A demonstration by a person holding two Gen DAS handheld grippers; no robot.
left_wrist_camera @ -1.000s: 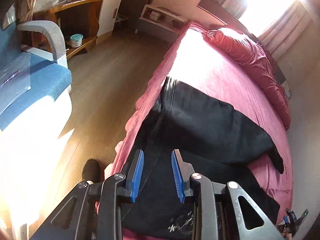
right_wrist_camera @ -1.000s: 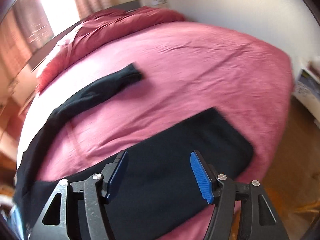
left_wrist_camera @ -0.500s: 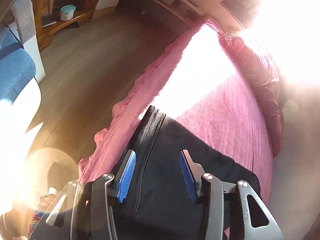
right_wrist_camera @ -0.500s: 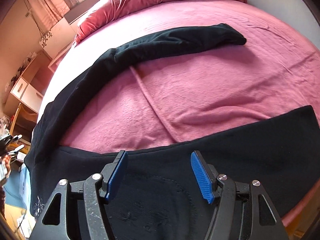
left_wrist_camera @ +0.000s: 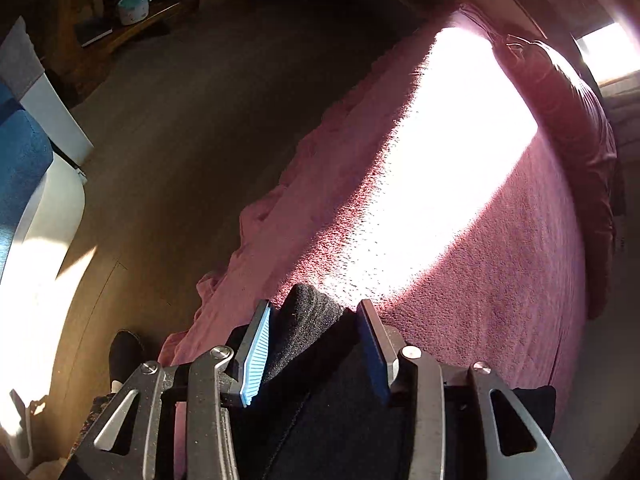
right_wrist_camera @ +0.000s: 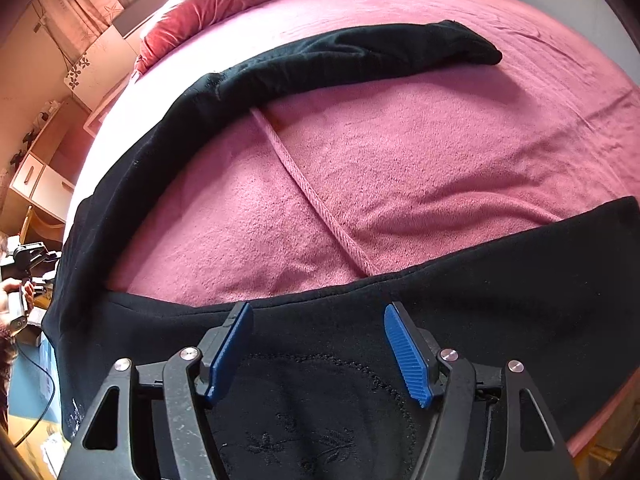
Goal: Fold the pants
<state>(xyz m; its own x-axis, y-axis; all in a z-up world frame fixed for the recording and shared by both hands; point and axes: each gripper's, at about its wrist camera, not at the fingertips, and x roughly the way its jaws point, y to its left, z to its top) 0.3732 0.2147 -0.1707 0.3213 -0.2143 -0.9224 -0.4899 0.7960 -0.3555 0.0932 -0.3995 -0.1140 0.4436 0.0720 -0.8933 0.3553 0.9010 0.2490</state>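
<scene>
Black fabric pants (right_wrist_camera: 320,360) spread across a pink fleece bed cover (right_wrist_camera: 400,168), one leg curving toward the far side, the other running right. Embroidered floral stitching on the seat carries no legible lettering, and a small white mark near the left edge is too small to read. Left gripper (left_wrist_camera: 312,344), blue-padded, closing with a raised fold of the pants between its jaws; pad contact cannot be told. Right gripper (right_wrist_camera: 320,344) above the seat, jaws apart and opening, clasping nothing.
</scene>
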